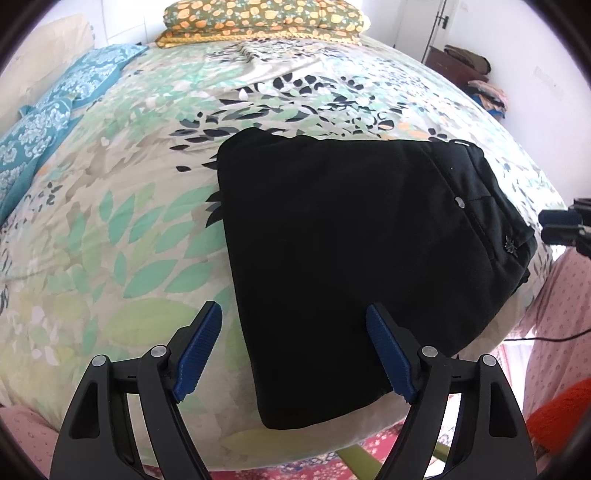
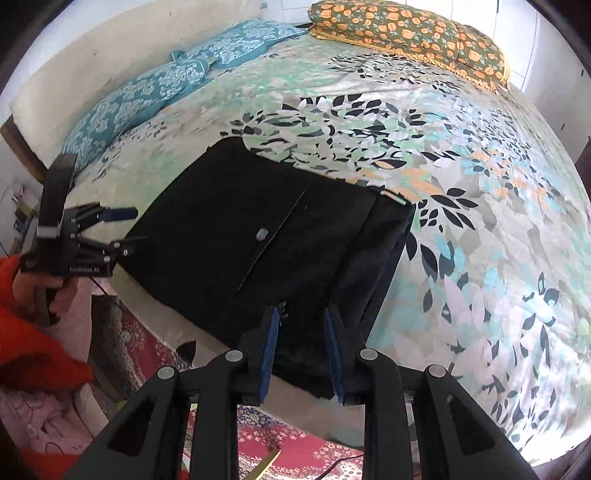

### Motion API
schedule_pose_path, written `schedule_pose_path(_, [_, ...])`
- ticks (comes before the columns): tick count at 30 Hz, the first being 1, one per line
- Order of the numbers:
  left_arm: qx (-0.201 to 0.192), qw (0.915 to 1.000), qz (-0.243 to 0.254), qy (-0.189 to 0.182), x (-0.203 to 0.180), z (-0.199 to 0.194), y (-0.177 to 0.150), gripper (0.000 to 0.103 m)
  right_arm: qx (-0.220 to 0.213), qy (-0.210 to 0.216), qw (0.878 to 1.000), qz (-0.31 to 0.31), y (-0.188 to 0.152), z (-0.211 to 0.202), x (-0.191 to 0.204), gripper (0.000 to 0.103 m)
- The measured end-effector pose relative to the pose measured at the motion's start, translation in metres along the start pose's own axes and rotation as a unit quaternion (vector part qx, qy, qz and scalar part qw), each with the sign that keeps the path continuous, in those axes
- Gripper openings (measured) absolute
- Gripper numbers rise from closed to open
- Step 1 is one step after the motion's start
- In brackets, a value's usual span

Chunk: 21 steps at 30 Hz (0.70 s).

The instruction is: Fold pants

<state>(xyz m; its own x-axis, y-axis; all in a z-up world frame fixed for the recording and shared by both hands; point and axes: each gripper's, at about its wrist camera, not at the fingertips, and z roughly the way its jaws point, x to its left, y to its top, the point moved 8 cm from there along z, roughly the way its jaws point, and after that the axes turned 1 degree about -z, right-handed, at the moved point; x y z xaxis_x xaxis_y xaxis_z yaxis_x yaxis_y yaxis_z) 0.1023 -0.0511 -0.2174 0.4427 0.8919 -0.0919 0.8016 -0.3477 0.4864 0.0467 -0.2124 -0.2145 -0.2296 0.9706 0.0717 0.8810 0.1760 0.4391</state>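
Observation:
Black pants lie folded into a compact rectangle near the front edge of the bed; they also show in the right wrist view, with a pocket button facing up. My left gripper is open and empty, its blue pads straddling the near left corner of the pants from above. It also shows at the left of the right wrist view. My right gripper is open a little, its pads over the waistband end of the pants, holding nothing. Its tips show at the right edge of the left wrist view.
The bed has a leaf-print cover. Blue pillows lie at the far left and an orange floral pillow at the far end. A patterned red rug covers the floor below the bed edge. A dark cabinet with clothes stands at far right.

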Motion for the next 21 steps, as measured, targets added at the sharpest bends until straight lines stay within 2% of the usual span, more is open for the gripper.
schedule_pose_path(3, [0.0, 1.0, 0.007, 0.007, 0.0, 0.0, 0.0, 0.083, 0.031, -0.009, 0.999, 0.019, -0.021, 0.026, -0.002, 0.027])
schedule_pose_path(5, [0.0, 0.9999, 0.012, 0.011, 0.0, -0.001, -0.002, 0.084, 0.026, -0.011, 0.999, 0.033, -0.024, 0.032, -0.005, 0.027])
schedule_pose_path(12, [0.001, 0.9997, 0.018, 0.019, 0.0, 0.0, -0.002, 0.086, 0.023, -0.024, 0.999, 0.033, -0.029, 0.03, -0.004, 0.028])
schedule_pose_path(17, [0.003, 0.9999, 0.01, 0.012, 0.004, -0.002, -0.004, 0.087, 0.026, -0.026, 0.999, 0.037, -0.033, 0.026, -0.003, 0.029])
schedule_pose_path(21, [0.008, 0.9999, -0.007, 0.005, 0.009, -0.002, -0.005, 0.088, 0.053, -0.017, 0.997, 0.049, -0.042, 0.029, -0.002, 0.033])
